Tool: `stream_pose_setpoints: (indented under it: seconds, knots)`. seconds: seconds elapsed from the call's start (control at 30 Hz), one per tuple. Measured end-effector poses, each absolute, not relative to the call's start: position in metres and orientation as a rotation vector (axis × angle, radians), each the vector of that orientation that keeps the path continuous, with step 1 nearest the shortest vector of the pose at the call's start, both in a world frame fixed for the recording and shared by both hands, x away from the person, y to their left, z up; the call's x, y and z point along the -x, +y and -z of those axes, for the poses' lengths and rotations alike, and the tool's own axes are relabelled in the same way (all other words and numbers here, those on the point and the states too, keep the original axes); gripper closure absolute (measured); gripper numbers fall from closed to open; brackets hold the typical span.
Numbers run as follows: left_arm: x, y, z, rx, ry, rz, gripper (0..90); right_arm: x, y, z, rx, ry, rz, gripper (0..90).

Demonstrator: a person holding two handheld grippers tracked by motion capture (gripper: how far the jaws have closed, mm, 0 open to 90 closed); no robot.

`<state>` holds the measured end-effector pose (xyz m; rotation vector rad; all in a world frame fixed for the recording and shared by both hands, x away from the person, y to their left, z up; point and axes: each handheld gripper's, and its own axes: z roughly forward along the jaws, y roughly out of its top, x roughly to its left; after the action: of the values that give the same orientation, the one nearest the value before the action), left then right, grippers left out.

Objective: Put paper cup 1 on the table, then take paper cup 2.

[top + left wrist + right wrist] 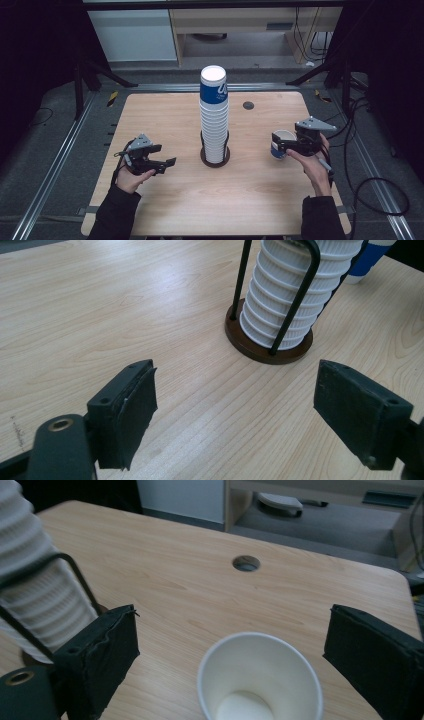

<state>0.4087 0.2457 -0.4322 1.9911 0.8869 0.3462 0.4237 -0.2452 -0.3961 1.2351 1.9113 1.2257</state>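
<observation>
High view shows the bench (165, 210) filling mid-frame, with a tall stack of paper cups (214, 120) in a wire holder (215, 156) at its centre. Right of it, a single cup (281, 144) stands upright between the wide-open right tongs (280, 146), pads clear of its wall. At lower left the left tongs (167, 162) gape empty. That cup looks light, thin and easily crushed; a gentle hold across the wall below the rim seems best. Its base is cut off in the right gripper view.
</observation>
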Motion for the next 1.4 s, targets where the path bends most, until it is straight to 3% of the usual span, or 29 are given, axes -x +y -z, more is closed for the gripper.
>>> stream_pose_setpoints:
  seconds: [0.8, 1.4]
  knots:
    - [-0.409, 0.243, 0.437, -2.003, 0.879, -0.333, 17.0, -0.415, -0.172, 0.311, -0.924, 1.896, -1.57, 7.2]
    - [-0.41, 0.24, 0.439, -2.011, 0.878, -0.329, 17.0, -0.421, -0.134, 0.277, -0.805, 1.898, -1.694, 6.3]
